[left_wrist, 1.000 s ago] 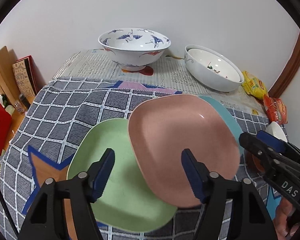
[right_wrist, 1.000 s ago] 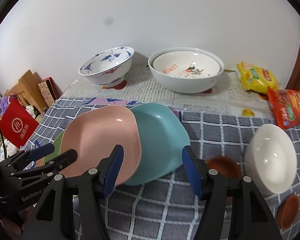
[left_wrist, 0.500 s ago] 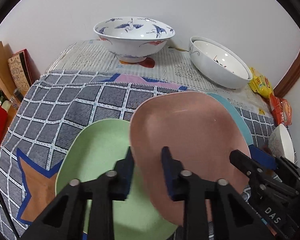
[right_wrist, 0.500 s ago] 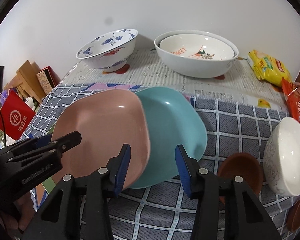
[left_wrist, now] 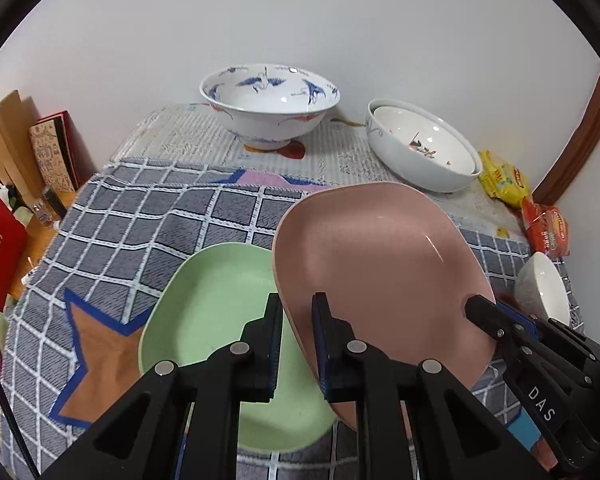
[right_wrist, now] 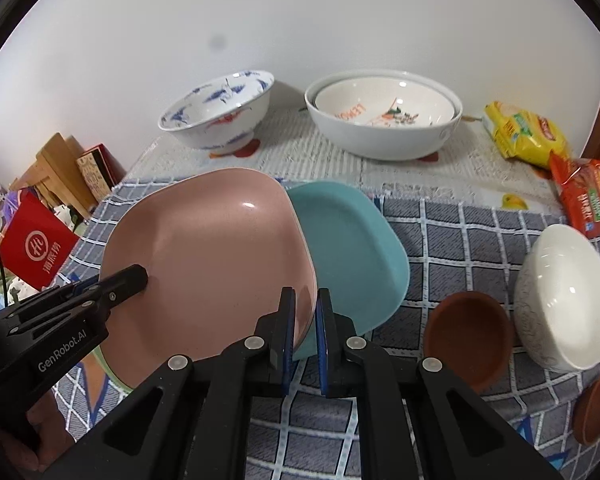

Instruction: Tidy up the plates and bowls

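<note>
Plate edges sit inside both grippers: the left gripper (left_wrist: pixel 296 336) pinches the pink plate (left_wrist: pixel 380 264) at its near-left rim, the right gripper (right_wrist: pixel 304 328) pinches its near-right rim. It tilts above the green plate (left_wrist: pixel 212 300) and teal plate (right_wrist: pixel 348 248), smooth rounded squares on the checked cloth (right_wrist: pixel 460 224).

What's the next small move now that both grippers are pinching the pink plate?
Probably lift it straight up a little, both hands together. The left gripper and right gripper each clamp an edge of the pink plate, which overlaps the green plate and the teal plate. Rising first should avoid dragging either one across the cloth.
</note>
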A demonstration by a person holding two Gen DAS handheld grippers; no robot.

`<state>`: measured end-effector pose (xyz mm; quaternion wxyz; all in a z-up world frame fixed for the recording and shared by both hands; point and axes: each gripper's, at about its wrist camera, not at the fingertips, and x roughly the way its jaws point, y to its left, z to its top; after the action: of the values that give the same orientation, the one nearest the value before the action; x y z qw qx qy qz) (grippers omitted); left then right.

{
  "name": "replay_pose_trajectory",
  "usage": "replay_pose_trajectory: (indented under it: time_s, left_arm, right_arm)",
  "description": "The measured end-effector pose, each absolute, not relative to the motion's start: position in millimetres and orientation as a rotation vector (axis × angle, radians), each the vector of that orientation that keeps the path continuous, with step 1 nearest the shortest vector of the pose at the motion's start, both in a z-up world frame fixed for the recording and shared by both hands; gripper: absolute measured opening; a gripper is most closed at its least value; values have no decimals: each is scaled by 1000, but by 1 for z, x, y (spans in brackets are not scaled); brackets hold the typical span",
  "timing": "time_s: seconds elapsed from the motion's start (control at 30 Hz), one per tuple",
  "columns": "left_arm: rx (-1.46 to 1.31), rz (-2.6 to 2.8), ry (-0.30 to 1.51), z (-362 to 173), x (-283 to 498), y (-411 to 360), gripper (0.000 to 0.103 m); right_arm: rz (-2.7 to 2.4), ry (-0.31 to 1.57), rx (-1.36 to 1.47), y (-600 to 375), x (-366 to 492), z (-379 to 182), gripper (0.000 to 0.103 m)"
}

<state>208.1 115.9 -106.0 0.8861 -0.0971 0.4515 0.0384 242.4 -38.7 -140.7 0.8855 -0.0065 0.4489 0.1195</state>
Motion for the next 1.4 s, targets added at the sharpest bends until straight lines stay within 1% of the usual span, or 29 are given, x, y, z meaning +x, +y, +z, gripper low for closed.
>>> replay_pose_trajectory:
  time_s: [0.2,0.43,0.8,1.03,1.4]
  left_arm:
    - [-212,99,919,-91,185,125,15]
    - [-217,142,917,-83,158,146,15]
    - [-239,196,962,-105,125,171,15]
    - [-270,213,1001,-120,127,179,15]
    - [-303,243,1050,-135,155,187,15]
  right_arm:
    - [268,909,-12,-30,223,-124,10]
    - [314,907,-20,-6,199,-118,10]
    - [353,960,-47,22,173,-141,10]
    - [355,998,-70,31,175,-156,10]
    - [373,1023,-158,49,212,-164,9]
